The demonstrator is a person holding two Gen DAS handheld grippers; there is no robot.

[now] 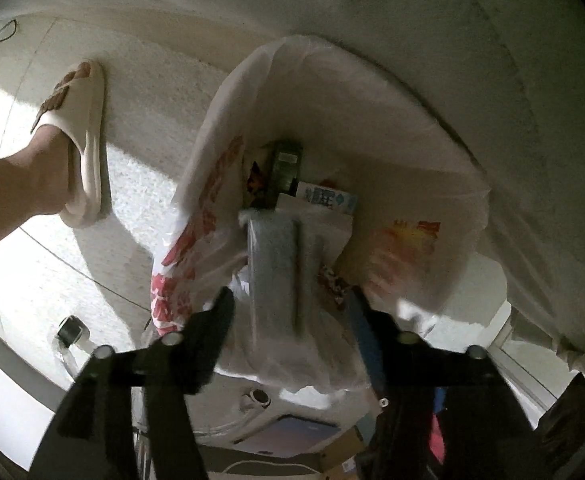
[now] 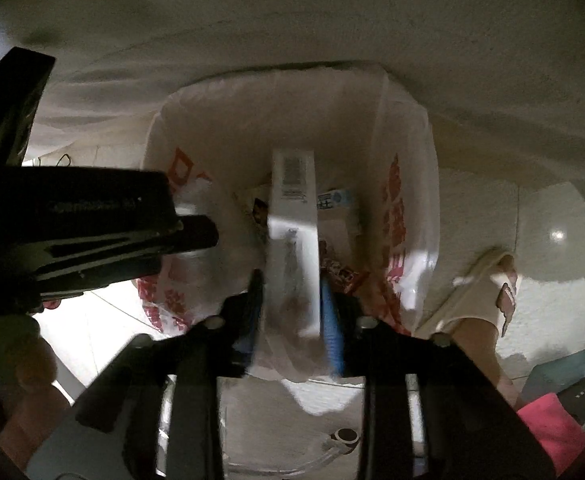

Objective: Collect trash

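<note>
Two hand-held grippers point steeply down over the mouth of a bag on a bedroom floor. Nearest, the right gripper (image 2: pixel 292 312) has a white carton (image 2: pixel 292 208) standing lengthwise between its blue pads (image 2: pixel 330 328). The blur makes it impossible to tell whether they still pinch it or have let go. The left gripper (image 1: pixel 288 312) hangs just beside it at the bag's near rim with its fingers spread wide and nothing pinched. Only loose film lies under them.

The carton already reaches well down inside the white plastic bag (image 1: pixel 220 128), above a blue-and-white packet (image 1: pixel 328 198) and a dark green pack (image 1: pixel 286 164). Done well, this drop would seem to need the mouth kept wide, the carton freed cleanly and the pads kept clear of the thin film on the way out.

Beyond stand a foot in a cream slipper (image 1: pixel 80 140) on the pale floor (image 1: pixel 140 208) and a draped sheet (image 1: pixel 412 20).
</note>
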